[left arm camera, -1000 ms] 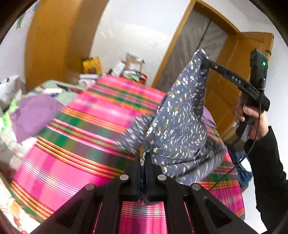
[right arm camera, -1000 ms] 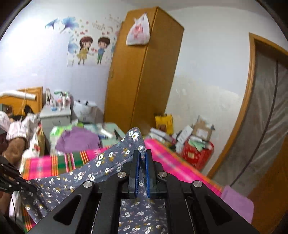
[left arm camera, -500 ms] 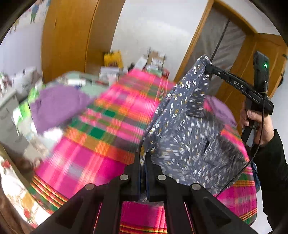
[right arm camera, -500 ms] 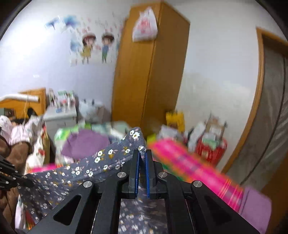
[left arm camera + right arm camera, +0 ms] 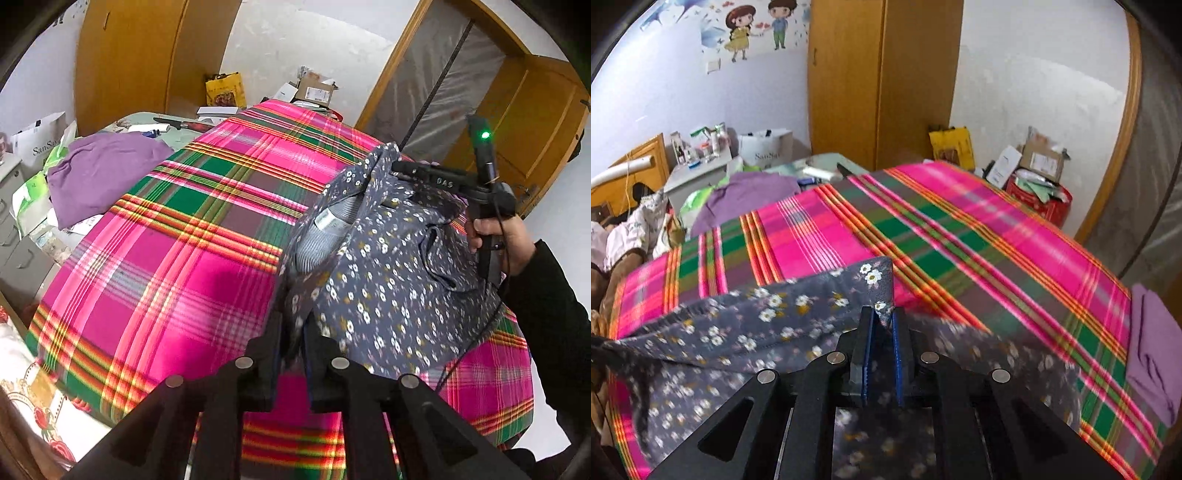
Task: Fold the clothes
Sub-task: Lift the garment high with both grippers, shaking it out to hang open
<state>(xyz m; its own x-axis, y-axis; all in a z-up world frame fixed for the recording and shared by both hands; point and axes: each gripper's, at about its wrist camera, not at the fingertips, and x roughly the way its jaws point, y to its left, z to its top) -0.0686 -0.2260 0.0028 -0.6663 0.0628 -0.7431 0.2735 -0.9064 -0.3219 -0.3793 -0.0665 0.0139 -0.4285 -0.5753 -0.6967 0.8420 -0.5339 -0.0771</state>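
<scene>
A grey-blue floral garment (image 5: 388, 288) hangs between my two grippers and sags onto the pink plaid bed cover (image 5: 177, 258). Its grey ribbed lining with a white label (image 5: 327, 221) shows at the neck. My left gripper (image 5: 293, 332) sits low over the bed; its jaws are opening, and an edge of the garment still lies loose in the gap. My right gripper (image 5: 882, 321) pinches a corner of the floral garment (image 5: 757, 325) while its jaws start opening. In the left wrist view the right gripper (image 5: 397, 168), held by a hand (image 5: 495, 229), lifts that corner into a peak.
A purple garment (image 5: 99, 166) lies crumpled at the bed's far left, and another purple cloth (image 5: 1152, 350) lies at the right edge. A wooden wardrobe (image 5: 879, 81), boxes and a red basket (image 5: 1041, 195) stand beyond the bed. A cluttered nightstand (image 5: 698, 170) stands on the left.
Both grippers have come down toward the bed, the right one further, and the garment now sags onto the cover. The left jaws have spread apart around the cloth.
</scene>
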